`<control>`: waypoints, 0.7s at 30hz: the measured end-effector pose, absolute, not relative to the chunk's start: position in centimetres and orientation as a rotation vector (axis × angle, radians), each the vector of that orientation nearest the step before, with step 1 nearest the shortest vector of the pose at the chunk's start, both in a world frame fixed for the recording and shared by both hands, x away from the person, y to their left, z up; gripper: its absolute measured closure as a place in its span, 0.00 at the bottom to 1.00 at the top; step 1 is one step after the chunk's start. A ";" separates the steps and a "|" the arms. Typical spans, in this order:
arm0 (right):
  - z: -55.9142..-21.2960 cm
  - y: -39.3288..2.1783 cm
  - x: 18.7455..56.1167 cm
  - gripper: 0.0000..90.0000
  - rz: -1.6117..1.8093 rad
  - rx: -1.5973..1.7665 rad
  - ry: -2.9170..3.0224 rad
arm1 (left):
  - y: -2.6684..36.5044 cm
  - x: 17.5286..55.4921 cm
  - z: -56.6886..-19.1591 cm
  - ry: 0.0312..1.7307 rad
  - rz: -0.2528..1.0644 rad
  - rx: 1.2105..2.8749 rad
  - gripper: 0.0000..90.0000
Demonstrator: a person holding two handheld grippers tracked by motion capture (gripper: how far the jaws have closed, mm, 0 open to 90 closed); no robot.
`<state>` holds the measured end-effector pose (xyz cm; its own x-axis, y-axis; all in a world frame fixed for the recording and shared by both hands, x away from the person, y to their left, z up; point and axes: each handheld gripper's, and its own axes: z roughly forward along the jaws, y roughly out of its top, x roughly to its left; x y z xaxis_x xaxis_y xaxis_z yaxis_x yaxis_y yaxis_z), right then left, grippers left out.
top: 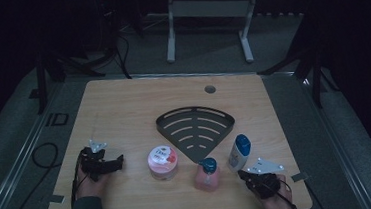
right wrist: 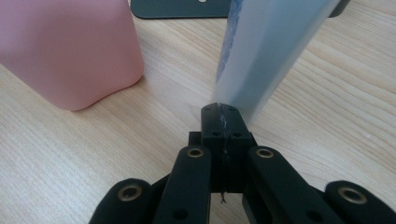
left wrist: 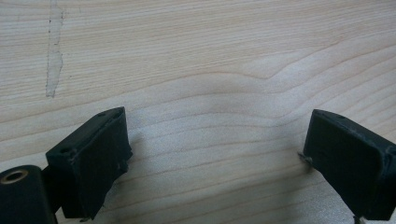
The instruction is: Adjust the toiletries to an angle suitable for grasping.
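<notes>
High view has a wooden table [top: 123,109] with a dark fan-shaped rack [top: 195,126] lying flat near the middle; in front of it sits a little row of toiletries: a round pink jar [top: 162,162] on the left, a pink pump bottle [top: 206,175] with a teal top in the middle, and a white bottle [top: 239,152] with a blue cap on the right, just off the rack's right corner. The right gripper [top: 247,176] is low on the table right in front of that white bottle, pretty much at its base; in the right gripper view its jaws are pressed together with nothing between them, and the tips sit right up against the bottom of the white bottle [right wrist: 266,56], though I can't tell if they actually touch it; the pink bottle [right wrist: 70,51] is just off to the left there. The left gripper [top: 112,164] rests over on the left side, well apart from the jar; the left gripper view shows its jaws spread wide over bare wood, holding nothing.
</notes>
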<state>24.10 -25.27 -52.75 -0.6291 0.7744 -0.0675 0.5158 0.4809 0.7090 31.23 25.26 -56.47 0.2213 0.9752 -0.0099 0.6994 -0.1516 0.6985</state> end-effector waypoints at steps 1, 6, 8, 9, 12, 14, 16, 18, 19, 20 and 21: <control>-52.8 -25.2 24.1 1.00 0.936 1.081 2.353 | 25.3 31.2 -56.5 1.540 0.616 1.921 0.07; -52.9 -24.7 24.3 1.00 0.930 1.081 2.358 | 25.3 31.2 -56.5 1.540 0.616 1.921 0.07; -53.0 -24.6 24.4 1.00 0.926 1.079 2.362 | 25.3 31.2 -56.5 1.540 0.616 1.921 0.07; -53.1 -24.6 24.5 1.00 0.927 1.080 2.362 | 25.3 31.2 -56.5 1.540 0.616 1.921 0.08; -53.2 -24.5 24.7 1.00 0.924 1.085 2.363 | 25.3 31.2 -56.5 1.540 0.616 1.921 0.08; -53.2 -24.6 24.8 1.00 0.918 1.089 2.359 | 25.3 31.2 -56.5 1.540 0.616 1.921 0.08; -53.2 -24.6 25.0 1.00 0.914 1.094 2.358 | 25.3 31.2 -56.5 1.540 0.616 1.921 0.08; -53.3 -24.7 25.1 1.00 0.913 1.103 2.358 | 25.3 31.2 -56.5 1.540 0.616 1.921 0.07; -53.3 -24.7 25.1 1.00 0.913 1.103 2.358 | 25.3 31.2 -56.5 1.540 0.616 1.921 0.08; -53.3 -24.7 25.2 1.00 0.911 1.100 2.359 | 25.3 31.2 -56.5 1.540 0.616 1.921 0.08; -53.4 -24.6 25.3 1.00 0.910 1.105 2.362 | 25.3 31.2 -56.5 1.540 0.616 1.921 0.07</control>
<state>25.32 -24.64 -53.40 -0.6200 0.7821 -0.0625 0.5381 0.4819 0.6915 31.23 25.27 -56.46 0.2216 0.9751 -0.0095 0.6995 -0.1522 0.6982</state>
